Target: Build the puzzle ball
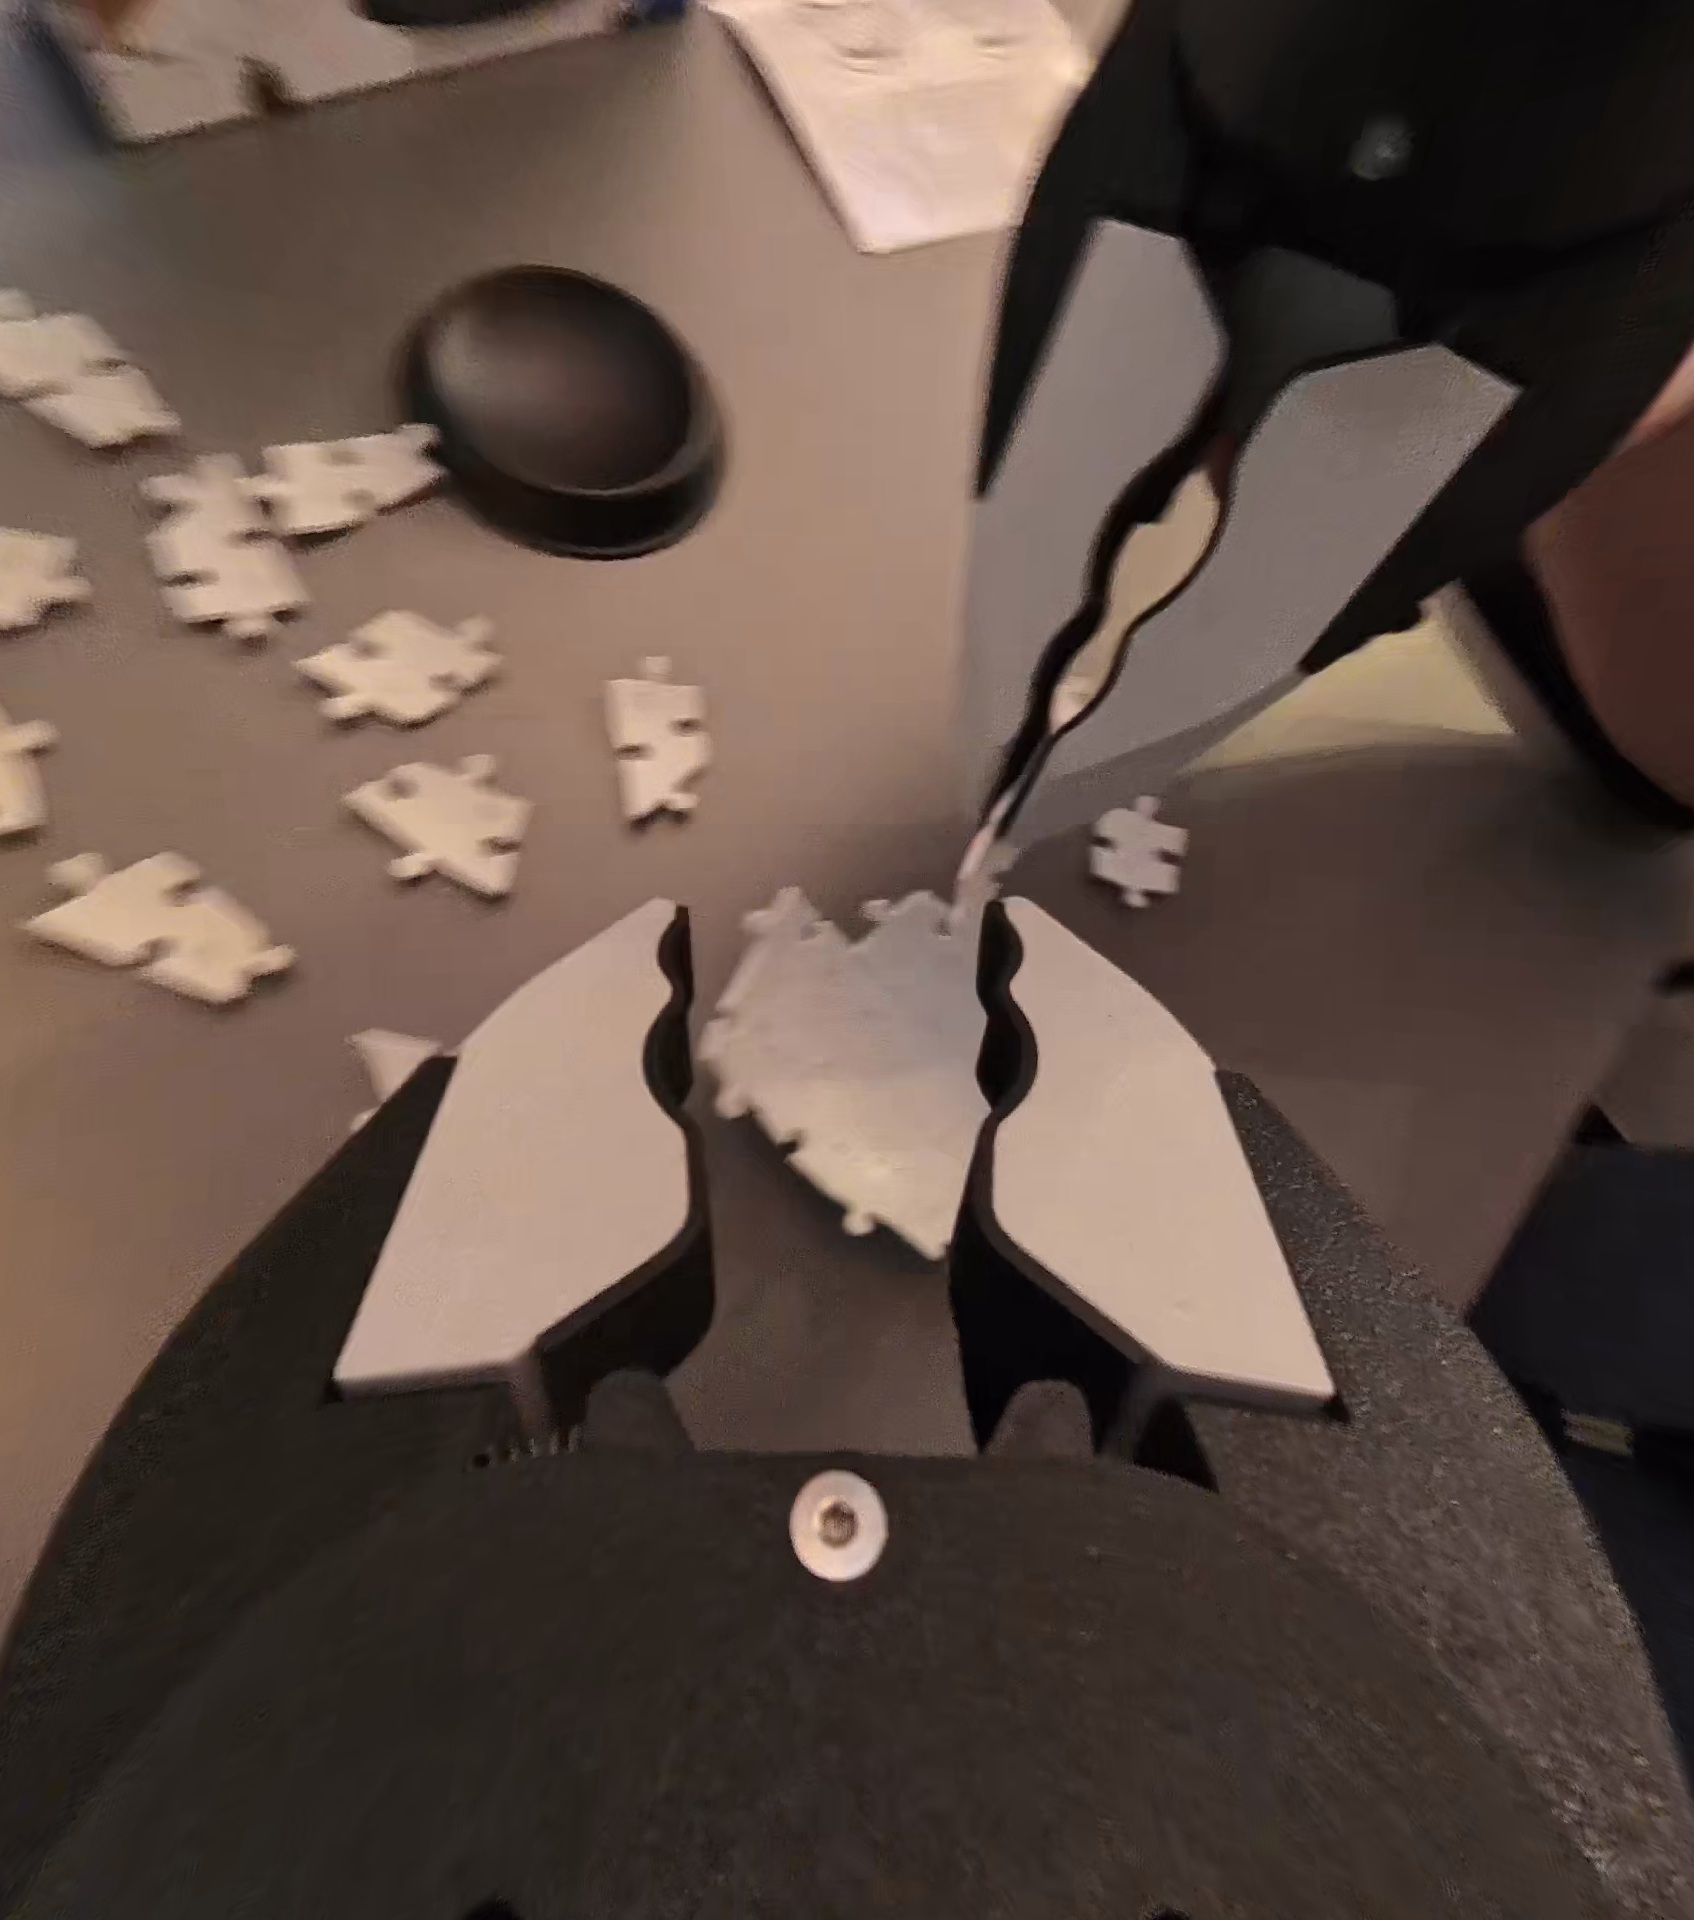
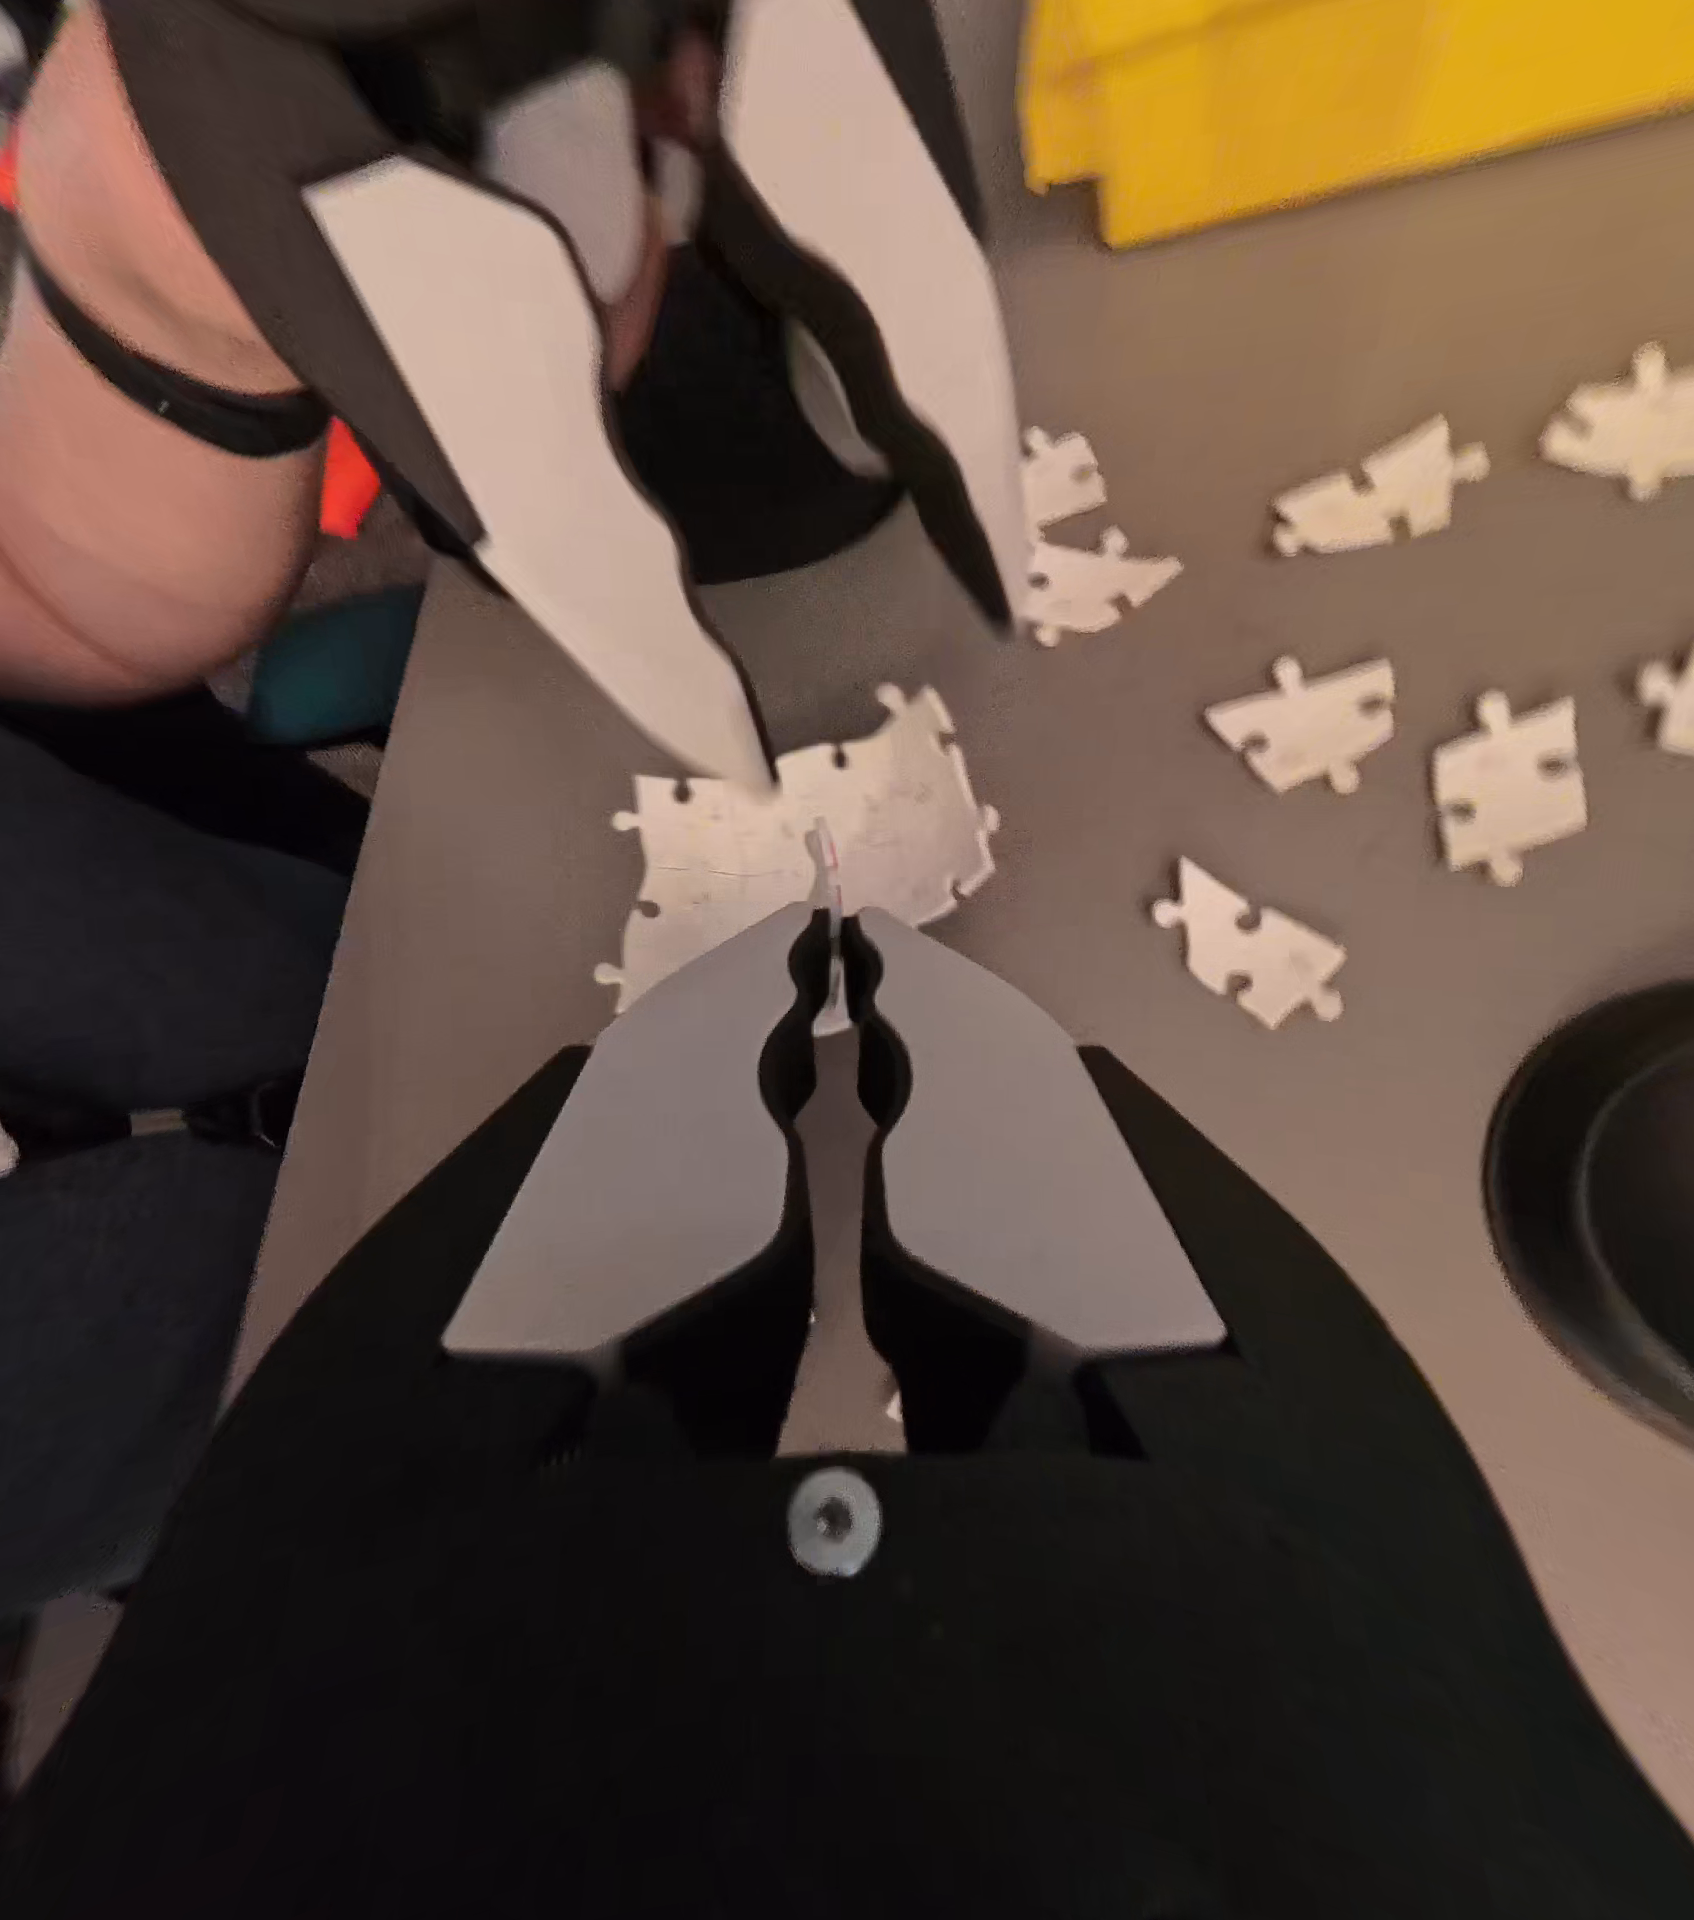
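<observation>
Right gripper (image 2: pixel 827 920) pinching a single puzzle piece (image 2: pixel 825 862) on edge, its jaws closed to a thin slit around it. The piece stands nearly upright, long axis running straight ahead along the fingers, free end pointing down and forward onto the assembled patch (image 2: pixel 801 831). That patch, a few joined white pieces, lies flat on the grey desk (image 2: pixel 1082 1143) close to the edge where the person sits; its longer side seems to run along that edge. The held piece touches or almost touches the patch near its middle seam; blur prevents telling which.

Left gripper (image 1: pixel 832 997), jaws moderately apart and empty, comes at the patch (image 1: pixel 853 1049) from the opposite side, one fingertip (image 2: pixel 739 748) resting at or just above the patch's far rim. Judged from this, the left steadies while the right, the nearer and loaded one, must tip its piece flat to seat it.

Loose pieces (image 2: pixel 1300 722) lie scattered farther in from the edge, beside a black dome-shaped stand (image 2: pixel 1653 1195). A yellow bin (image 2: pixel 1342 114) occupies a far corner.
</observation>
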`<act>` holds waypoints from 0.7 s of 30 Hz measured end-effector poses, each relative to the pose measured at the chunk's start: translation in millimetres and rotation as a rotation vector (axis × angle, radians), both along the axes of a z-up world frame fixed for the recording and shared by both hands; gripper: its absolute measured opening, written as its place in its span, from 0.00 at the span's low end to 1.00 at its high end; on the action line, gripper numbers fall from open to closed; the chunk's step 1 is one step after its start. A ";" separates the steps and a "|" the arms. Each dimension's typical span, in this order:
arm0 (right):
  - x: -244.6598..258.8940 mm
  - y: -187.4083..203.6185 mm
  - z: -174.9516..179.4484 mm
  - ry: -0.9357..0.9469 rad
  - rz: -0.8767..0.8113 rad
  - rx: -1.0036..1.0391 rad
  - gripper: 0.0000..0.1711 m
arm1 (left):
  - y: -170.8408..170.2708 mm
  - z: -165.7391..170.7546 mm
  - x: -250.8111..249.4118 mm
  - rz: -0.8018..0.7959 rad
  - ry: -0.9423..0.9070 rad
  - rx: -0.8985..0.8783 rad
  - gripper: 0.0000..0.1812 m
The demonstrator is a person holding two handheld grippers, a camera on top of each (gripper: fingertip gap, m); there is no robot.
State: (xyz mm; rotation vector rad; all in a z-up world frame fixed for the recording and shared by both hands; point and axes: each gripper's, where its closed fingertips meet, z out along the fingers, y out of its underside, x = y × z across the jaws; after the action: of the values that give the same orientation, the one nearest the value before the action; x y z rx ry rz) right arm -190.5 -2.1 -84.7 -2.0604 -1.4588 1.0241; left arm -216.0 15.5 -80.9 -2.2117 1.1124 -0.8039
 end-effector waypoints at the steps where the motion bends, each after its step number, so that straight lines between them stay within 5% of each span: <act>1: 4.1 5.1 -6.5 0.001 -0.050 -0.070 0.02 | 7.2 -1.4 -8.4 0.030 0.012 0.012 0.28; 5: 6.6 12.0 -21.3 0.069 -0.177 -0.321 0.02 | 7.1 -17.6 -18.7 0.022 0.077 -0.002 0.27; 11: -4.0 14.5 -37.3 -0.008 -0.197 -0.300 0.02 | 10.3 -53.0 -19.4 0.036 0.236 0.005 0.33; 21: -5.1 15.0 -54.2 -0.050 -0.192 -0.366 0.02 | 13.6 -61.2 -17.0 0.034 0.271 -0.002 0.36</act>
State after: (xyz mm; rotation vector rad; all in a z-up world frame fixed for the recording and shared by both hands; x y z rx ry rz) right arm -195.6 12.9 -138.8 -2.4395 -1.1310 1.2395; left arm -233.0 29.1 -142.0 -2.3857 1.1942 -0.5000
